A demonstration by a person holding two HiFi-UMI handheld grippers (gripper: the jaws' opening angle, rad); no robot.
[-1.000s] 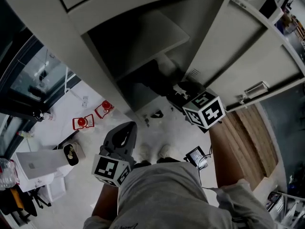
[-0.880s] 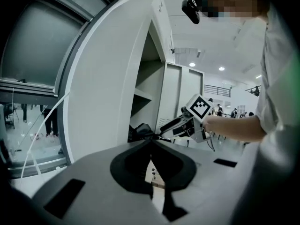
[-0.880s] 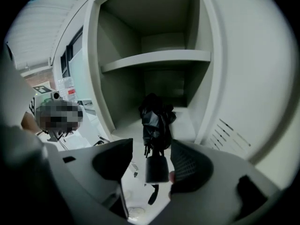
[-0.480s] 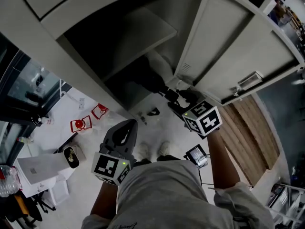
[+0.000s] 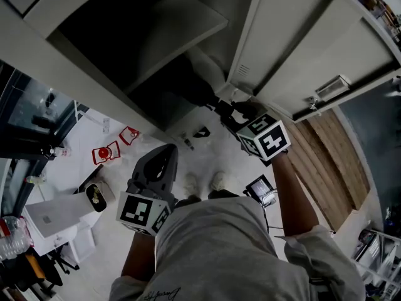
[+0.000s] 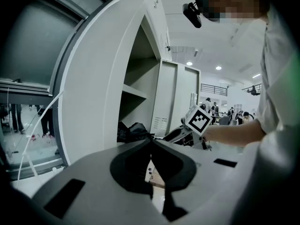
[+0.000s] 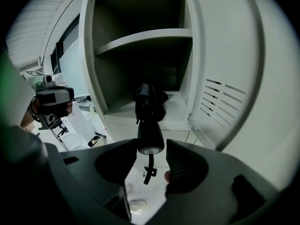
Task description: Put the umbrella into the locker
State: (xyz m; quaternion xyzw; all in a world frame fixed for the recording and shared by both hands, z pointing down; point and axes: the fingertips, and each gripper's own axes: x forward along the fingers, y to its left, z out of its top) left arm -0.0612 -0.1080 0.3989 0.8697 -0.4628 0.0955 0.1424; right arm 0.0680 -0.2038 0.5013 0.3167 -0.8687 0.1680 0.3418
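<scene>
left gripper (image 6: 151,143): we keep jaws pressed together, empty | right gripper (image 7: 151,145): jaws have just been closing around the handle of the umbrella (image 7: 149,104), not yet pinching | umbrella: canopy inside the locker (image 7: 87,55), lower bay, handle jutting near; we judge a push remains.

Umbrella (image 7: 149,102) — black, folded, lying in the lower compartment of the locker (image 7: 89,69). Canopy end rests inward on the compartment floor; round handle (image 7: 150,137) protrudes past the front edge, strap (image 7: 149,170) hanging. Locker pale grey metal — vented door (image 7: 225,97) open, shelf (image 7: 145,36) above.
</scene>
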